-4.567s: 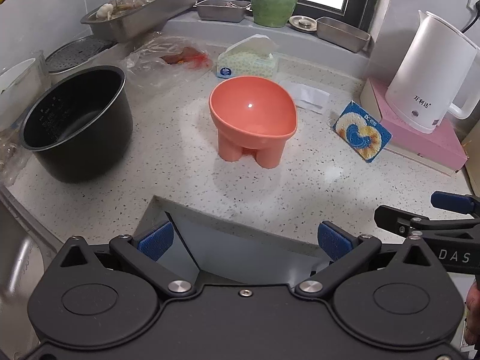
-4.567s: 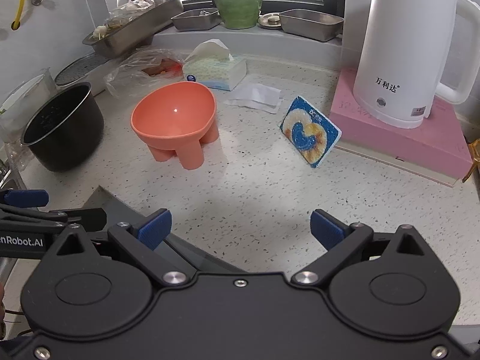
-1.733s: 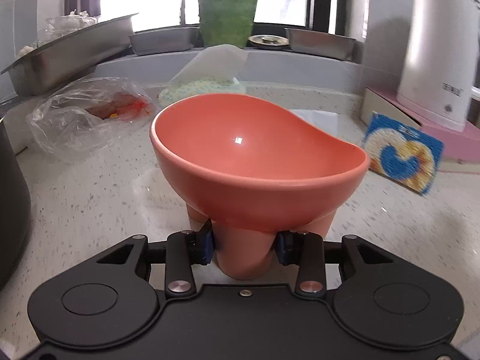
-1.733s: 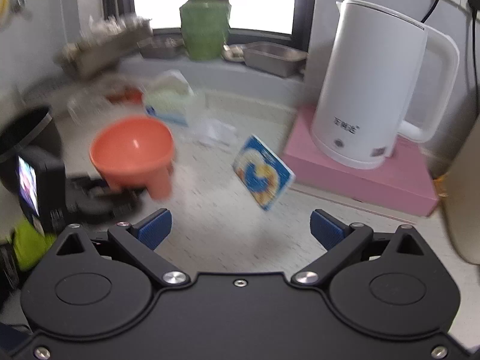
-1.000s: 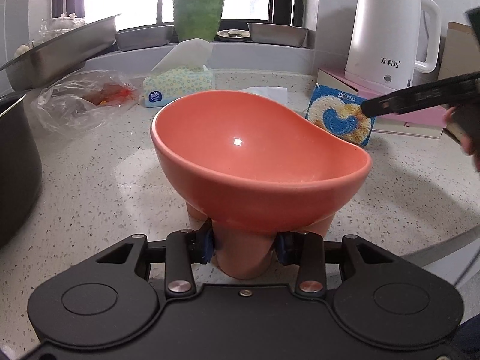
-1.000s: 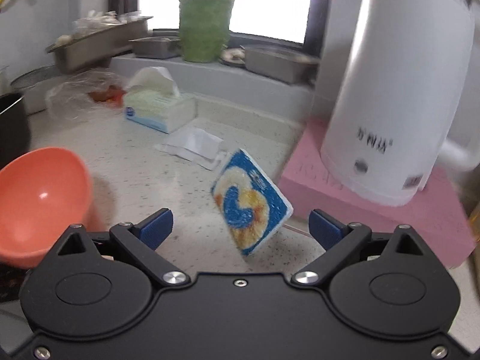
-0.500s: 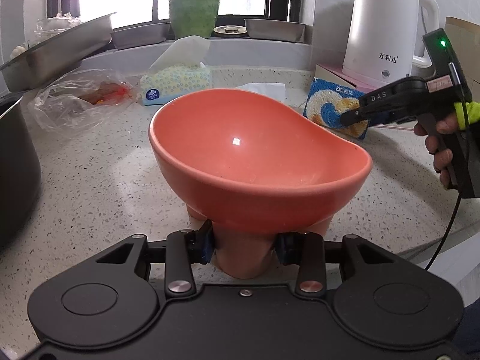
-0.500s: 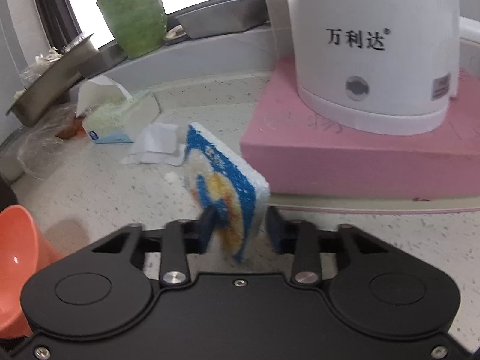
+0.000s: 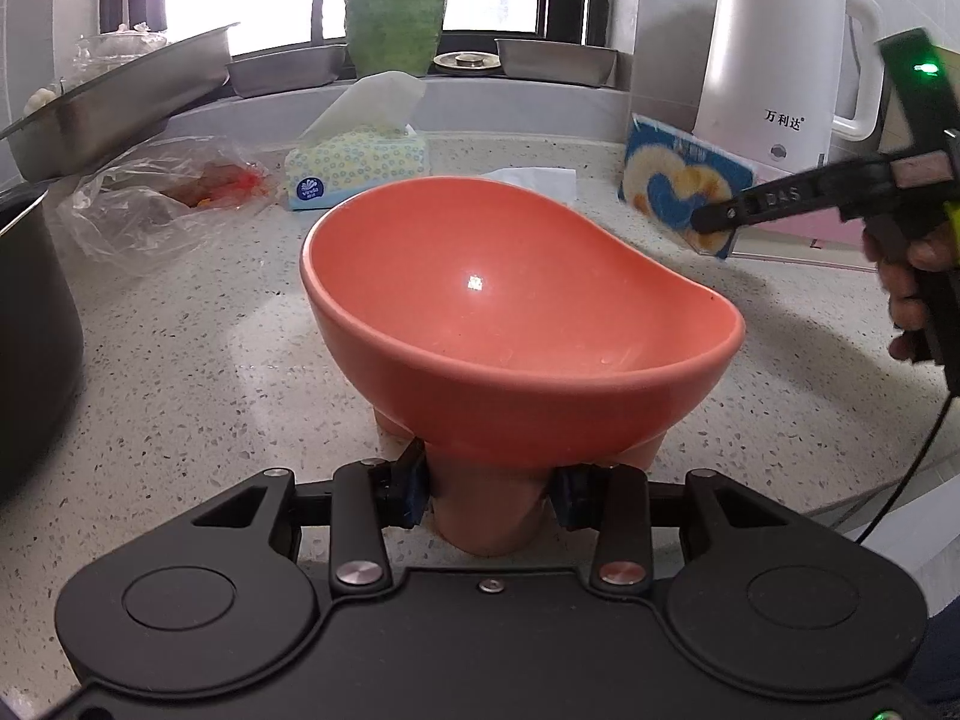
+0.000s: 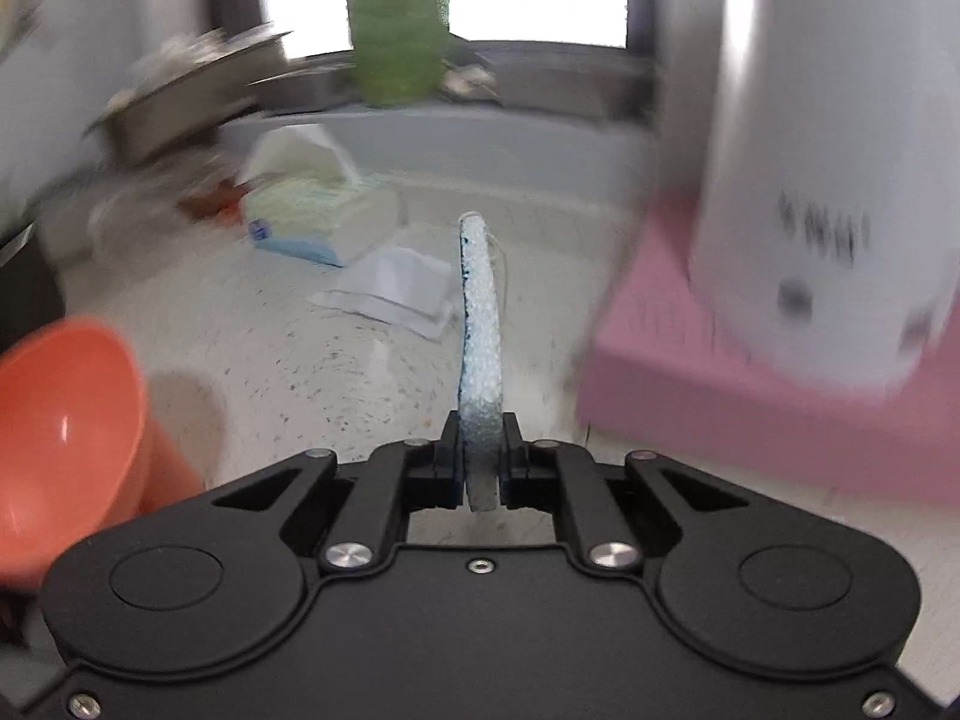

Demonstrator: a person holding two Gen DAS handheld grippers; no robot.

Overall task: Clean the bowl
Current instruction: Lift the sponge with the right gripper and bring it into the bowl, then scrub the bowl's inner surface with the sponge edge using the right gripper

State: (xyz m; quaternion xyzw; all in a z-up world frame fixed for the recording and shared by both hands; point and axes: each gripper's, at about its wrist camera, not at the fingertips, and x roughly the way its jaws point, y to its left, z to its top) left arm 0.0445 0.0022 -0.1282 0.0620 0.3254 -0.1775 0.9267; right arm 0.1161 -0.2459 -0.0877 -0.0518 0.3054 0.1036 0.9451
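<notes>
The left hand-held gripper (image 9: pixel 489 495) pinched a leg of the bowl (image 9: pixel 516 312) on the worktop (image 9: pixel 198 360). The right hand-held gripper (image 10: pixel 482 474) squeezed a sponge (image 10: pixel 478 324) (off to the bowl's right), so wiping looked left.

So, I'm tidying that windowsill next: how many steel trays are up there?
3: a large tray at left, a small tray beside the green pot, another right of it. More may be hidden.

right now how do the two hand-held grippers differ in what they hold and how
The left hand-held gripper clamps a leg of the coral bowl, which rests on the counter; the right hand-held gripper pinches a thin sponge edge-on, lifted off the counter. The left grips low and wide, the right nearly closed. Both are shut on something.
</notes>
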